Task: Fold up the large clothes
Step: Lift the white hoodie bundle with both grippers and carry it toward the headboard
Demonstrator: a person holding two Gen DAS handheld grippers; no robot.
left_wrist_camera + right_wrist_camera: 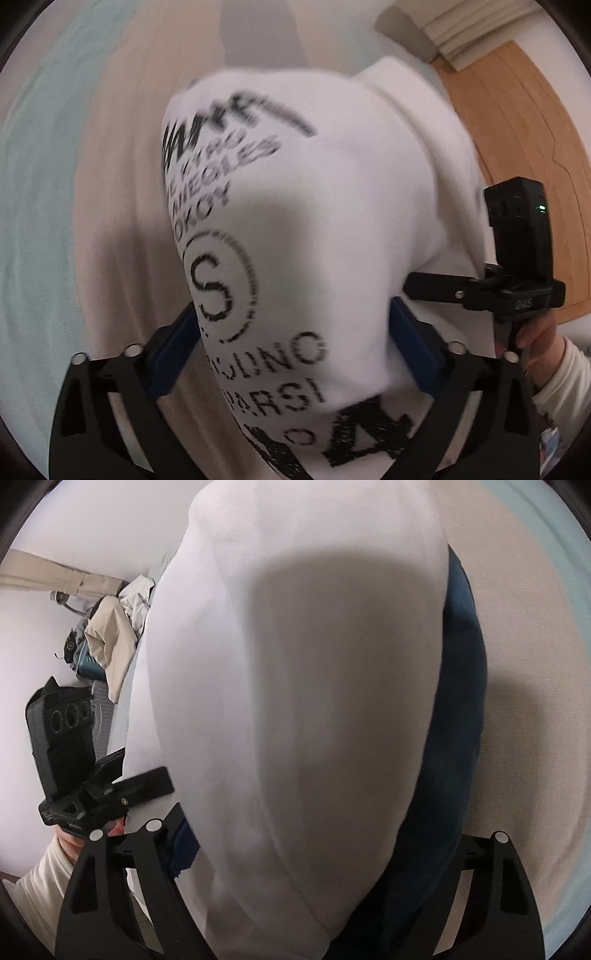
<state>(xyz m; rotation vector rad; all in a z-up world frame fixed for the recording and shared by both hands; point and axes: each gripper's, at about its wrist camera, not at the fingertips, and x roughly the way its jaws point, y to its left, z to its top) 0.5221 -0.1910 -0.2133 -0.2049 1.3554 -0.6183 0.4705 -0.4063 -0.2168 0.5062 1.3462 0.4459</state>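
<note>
Home, looks like a bedroom. Bed (122, 122) with beige and pale blue striped bedding is the work surface; beyond its far edge a wooden door (517, 122) in a white wall. Off the bed's other side, a heap of loose clothes (110, 642) dumped on a suitcase (86, 666) against the wall.

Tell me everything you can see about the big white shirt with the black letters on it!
The white shirt looks like soft, thick cotton. Black printed words, a circled S and a big 4 cover the side the left camera sees, blurry; the right camera shows plain white cloth. It is bunched up, draped between the fingers of the left gripper and of the right gripper, filling both gaps. Whether the blue pads squeeze it is unclear. Pale bedding lies beyond it.
</note>
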